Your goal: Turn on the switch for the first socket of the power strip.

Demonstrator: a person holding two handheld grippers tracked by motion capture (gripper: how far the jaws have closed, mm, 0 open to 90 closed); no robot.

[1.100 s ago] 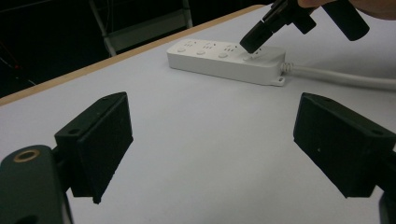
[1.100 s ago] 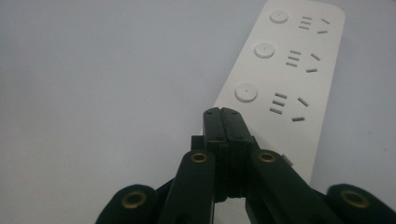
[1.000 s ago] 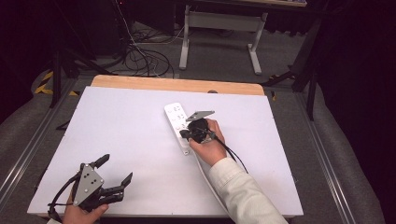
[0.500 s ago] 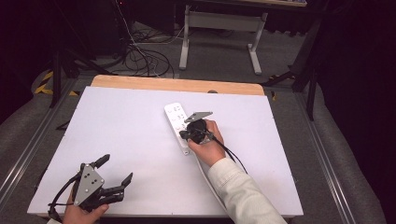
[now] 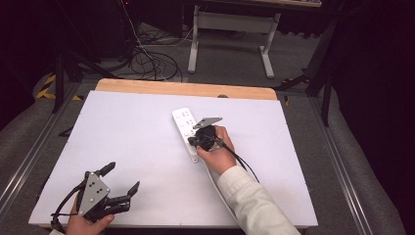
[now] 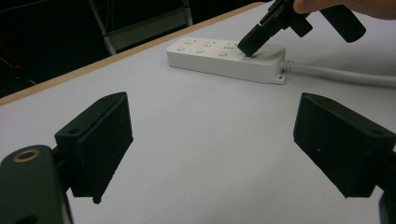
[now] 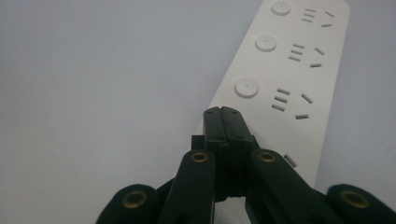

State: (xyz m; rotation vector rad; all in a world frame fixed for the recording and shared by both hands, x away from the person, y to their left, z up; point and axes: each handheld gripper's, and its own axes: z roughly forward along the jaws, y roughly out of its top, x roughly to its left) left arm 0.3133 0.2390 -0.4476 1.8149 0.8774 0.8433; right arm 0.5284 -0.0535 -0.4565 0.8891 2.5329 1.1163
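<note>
You're in a lab or studio: white counter point(image 5: 122, 142) under your tongs, black curtains, loose cables point(image 5: 147, 63) and metal stand point(image 5: 230, 29) beyond them.

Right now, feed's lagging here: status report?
Right gripper shut, tips down on power strip. Left gripper open, idle near table edge. Nothing in the way.

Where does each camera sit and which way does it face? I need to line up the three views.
High view: above the person's side, facing forward and down on the table; both hands show, left gripper open, right gripper on the power strip.
Left gripper view: rides the left gripper, looking low across the table; its own two jaws stand wide apart.
Right gripper view: rides the right gripper, looking down; its jaws are shut.
All three share the power strip.
</note>
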